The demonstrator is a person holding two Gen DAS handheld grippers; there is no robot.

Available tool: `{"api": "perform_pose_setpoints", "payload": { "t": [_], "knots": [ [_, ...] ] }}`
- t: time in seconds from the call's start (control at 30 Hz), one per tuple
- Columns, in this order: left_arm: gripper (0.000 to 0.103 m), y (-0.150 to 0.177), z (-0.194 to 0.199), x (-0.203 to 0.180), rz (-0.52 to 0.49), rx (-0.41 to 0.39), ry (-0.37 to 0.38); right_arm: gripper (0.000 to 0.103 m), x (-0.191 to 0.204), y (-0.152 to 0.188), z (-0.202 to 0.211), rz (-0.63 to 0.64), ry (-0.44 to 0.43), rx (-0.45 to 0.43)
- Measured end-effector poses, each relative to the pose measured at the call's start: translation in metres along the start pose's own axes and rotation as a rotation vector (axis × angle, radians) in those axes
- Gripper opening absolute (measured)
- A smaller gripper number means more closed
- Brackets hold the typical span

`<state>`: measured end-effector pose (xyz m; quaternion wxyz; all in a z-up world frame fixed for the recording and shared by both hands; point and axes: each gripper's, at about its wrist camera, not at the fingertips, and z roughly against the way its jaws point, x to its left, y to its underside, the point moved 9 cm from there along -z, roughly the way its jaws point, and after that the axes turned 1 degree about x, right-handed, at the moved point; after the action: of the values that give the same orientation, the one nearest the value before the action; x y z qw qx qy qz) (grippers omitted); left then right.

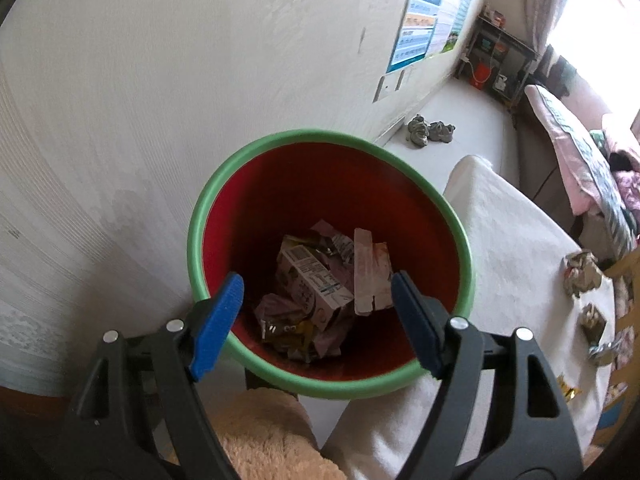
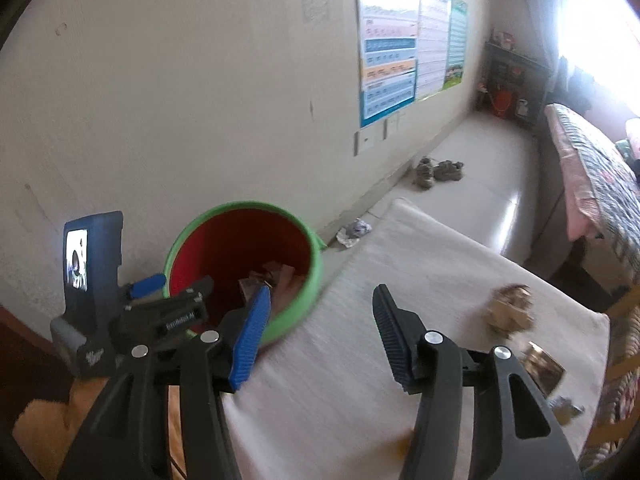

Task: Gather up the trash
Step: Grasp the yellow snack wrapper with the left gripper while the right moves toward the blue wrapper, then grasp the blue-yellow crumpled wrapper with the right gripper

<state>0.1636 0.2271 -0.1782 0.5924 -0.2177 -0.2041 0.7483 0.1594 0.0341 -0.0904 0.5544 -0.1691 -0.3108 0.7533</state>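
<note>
The counter [image 2: 420, 280], draped in a white cloth, fills the lower right of the right wrist view. Beside its left edge stands the round red plastic bin with a green rim [image 1: 256, 152], against the pale wall. In the left wrist view the bin sits dead centre, and on its bottom lie crushed cartons and wrappers [image 1: 316, 292], a printed pink carton on top with a flat pale strip leaning at its 3 o'clock side.

More trash lies on the counter: a crumpled brown paper wad [image 2: 510, 310] at 3 o'clock from the bin, a small dark shiny packet [image 2: 540, 368] at that wad's 5 o'clock, and a crumpled silvery wrapper [image 2: 354, 232] on the floor at the bin's 1 o'clock.

The left gripper [image 1: 318, 312] hangs over the bin's mouth, its blue-padded jaws spread with nothing between them. The right gripper [image 2: 320, 336] hovers over the cloth at the bin's 5 o'clock, jaws parted and empty.
</note>
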Motion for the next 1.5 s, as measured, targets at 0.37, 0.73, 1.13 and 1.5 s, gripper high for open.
{"api": "perform_pose_setpoints", "payload": {
  "t": [0.37,0.73,1.13,1.5],
  "knots": [
    [0.074,0.062,0.026,-0.101,-0.255,0.026,0.119,0.060,-0.168,0.118,0.053,-0.303,0.207,0.117],
    [0.085,0.121,0.026,-0.246,-0.578,0.134,0.302,0.060,-0.256,0.202,0.085,-0.540,0.293,0.156],
    [0.035,0.160,-0.010,-0.263,-0.670,0.277,0.244,0.060,-0.285,0.216,0.064,-0.612,0.268,0.183],
    [0.035,0.159,0.041,-0.261,-0.597,0.234,0.337,0.068,-0.308,0.193,0.020,-0.719,0.194,0.181]
  ]
}}
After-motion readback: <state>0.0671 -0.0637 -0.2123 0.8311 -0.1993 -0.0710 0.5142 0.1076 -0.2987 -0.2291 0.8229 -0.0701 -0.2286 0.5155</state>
